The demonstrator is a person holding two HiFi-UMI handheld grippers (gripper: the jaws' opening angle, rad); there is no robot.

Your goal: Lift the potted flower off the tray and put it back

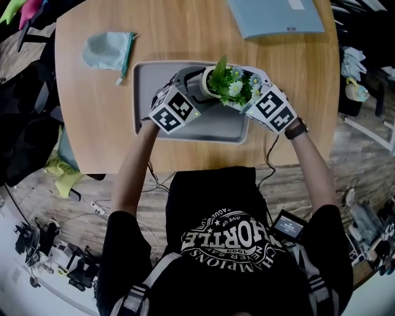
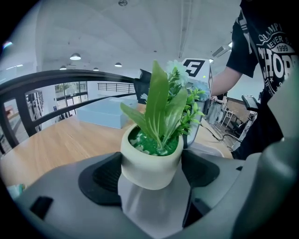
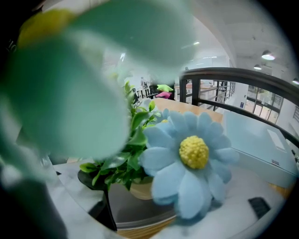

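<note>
The potted flower (image 1: 229, 83) has a cream pot, green leaves and pale blue blooms, and it is over the grey tray (image 1: 147, 83) on the wooden table. My left gripper (image 1: 199, 91) comes in from the left. In the left gripper view the cream pot (image 2: 150, 164) sits between its dark pads (image 2: 105, 179), both pressed on it. My right gripper (image 1: 245, 83) is at the plant's right side. A blue bloom (image 3: 194, 161) fills the right gripper view, and the pot (image 3: 140, 189) shows small beyond its wide-set jaws. Whether the pot rests on the tray is unclear.
A teal pouch (image 1: 108, 49) lies on the table at the back left, and a light blue folder (image 1: 275, 16) at the back right. The table's near edge runs just in front of the tray. Cables and gear sit on the floor around the person.
</note>
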